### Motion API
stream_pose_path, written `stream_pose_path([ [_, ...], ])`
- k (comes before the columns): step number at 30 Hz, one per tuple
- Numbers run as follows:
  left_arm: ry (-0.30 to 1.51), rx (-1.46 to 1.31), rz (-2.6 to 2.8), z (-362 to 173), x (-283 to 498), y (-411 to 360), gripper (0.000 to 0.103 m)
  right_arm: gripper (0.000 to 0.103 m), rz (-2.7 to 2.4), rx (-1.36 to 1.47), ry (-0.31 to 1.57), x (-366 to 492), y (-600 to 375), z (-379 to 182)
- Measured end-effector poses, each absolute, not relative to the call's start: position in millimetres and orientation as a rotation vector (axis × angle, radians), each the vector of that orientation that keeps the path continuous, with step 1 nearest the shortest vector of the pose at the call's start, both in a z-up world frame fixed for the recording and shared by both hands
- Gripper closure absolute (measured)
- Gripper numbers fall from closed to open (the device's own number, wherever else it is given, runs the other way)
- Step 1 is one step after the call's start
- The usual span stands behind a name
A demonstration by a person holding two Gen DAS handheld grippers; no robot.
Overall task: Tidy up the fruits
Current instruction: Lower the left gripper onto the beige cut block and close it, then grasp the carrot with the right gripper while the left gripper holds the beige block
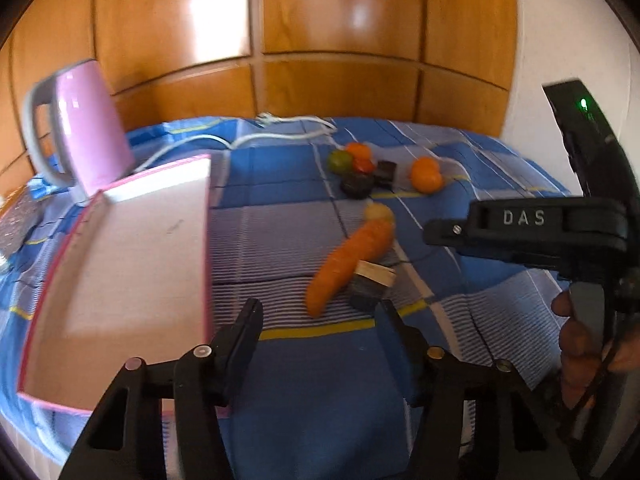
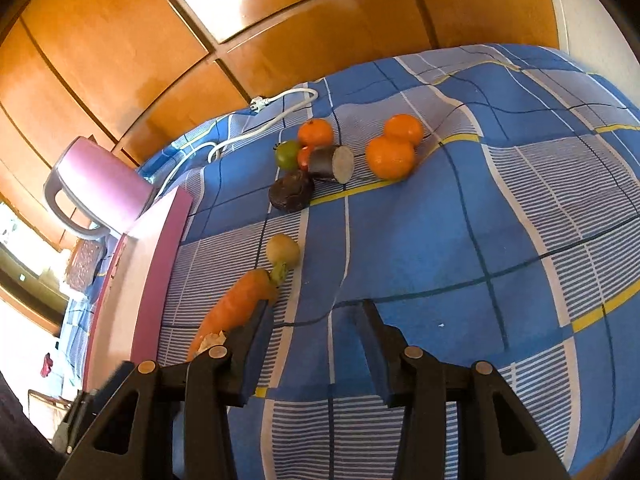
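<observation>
An orange carrot [image 1: 348, 260] lies slantwise on the blue checked bedsheet [image 1: 288, 168], with a small yellowish round fruit [image 1: 378, 212] at its top end. My left gripper [image 1: 320, 312] is open, and the carrot's lower tip sits just beyond the gap between its fingers, untouched. In the right wrist view the carrot [image 2: 236, 308] lies against the outer side of the left finger of my open right gripper [image 2: 314, 308], which has only cloth between its fingers. A dark piece with a pale face [image 1: 374, 280] sits beside the carrot; I cannot tell what it is.
A pink shallow tray [image 1: 120, 260] lies left of the carrot, with a pink kettle [image 1: 88, 128] and a white cable [image 1: 280, 136] behind it. Further back sit oranges [image 2: 392, 152], a green fruit [image 2: 288, 154] and dark cut pieces [image 2: 332, 164]. A hand [image 1: 576, 344] holds the right gripper's body [image 1: 524, 224].
</observation>
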State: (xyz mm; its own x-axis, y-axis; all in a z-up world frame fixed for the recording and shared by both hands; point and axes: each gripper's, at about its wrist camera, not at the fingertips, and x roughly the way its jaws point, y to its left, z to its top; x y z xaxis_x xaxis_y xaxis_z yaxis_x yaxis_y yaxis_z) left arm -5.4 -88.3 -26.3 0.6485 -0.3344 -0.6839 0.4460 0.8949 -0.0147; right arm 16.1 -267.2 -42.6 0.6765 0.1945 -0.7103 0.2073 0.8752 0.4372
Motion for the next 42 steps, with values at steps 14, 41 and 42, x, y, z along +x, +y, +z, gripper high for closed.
stream_pose_path([
  [14,0.789,0.167,-0.528,-33.8,15.1,-114.7,0.041,0.058,0.021,0.556,0.859,22.1,-266.3,-49.5],
  [41,0.823,0.115,-0.442,-44.8,22.6,-102.6,0.079,0.051,0.127,0.651,0.839,53.8,-262.3,-54.2],
  [42,0.821,0.114,-0.441,-44.6,22.2,-102.2,0.079,0.05,0.127,0.658,0.826,55.9,-263.5,-52.9],
])
